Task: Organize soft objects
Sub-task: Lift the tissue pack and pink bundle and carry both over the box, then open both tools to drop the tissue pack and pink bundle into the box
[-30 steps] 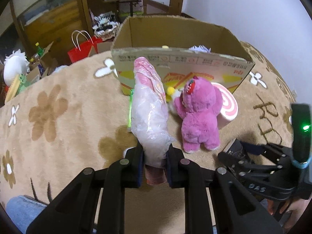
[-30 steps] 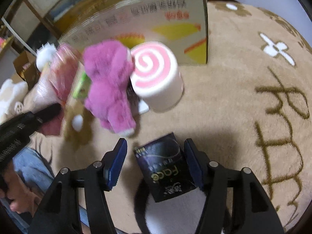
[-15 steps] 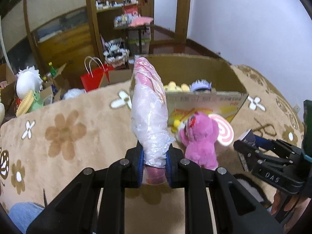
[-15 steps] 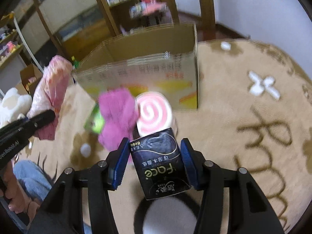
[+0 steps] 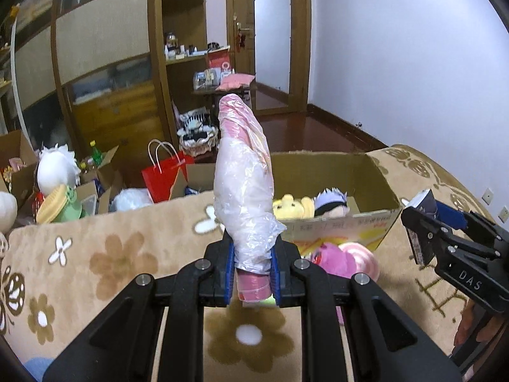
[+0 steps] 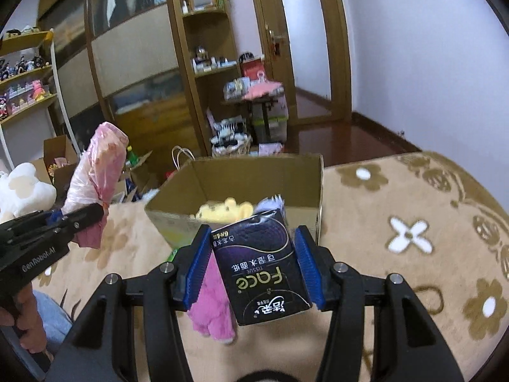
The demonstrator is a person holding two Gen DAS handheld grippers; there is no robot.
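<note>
My left gripper is shut on a long pink soft item in a clear plastic bag, held upright above the beige rug. It shows at the left of the right wrist view, bagged item in the left gripper. My right gripper is shut on a dark tissue pack, lifted in front of the open cardboard box. Inside the box lie a yellow plush and a purple-haired doll. A pink plush bear and a pink swirl cushion lie on the rug before the box.
The flowered rug stretches left and right of the box. Beyond its far edge stand a red paper bag, open cartons, a white plush and wooden shelves. A person's hand holds the left gripper.
Both grippers have risen and tipped up, so the box's inside now shows. The right jaws closed on the tissue pack and lifted it off the rug.
</note>
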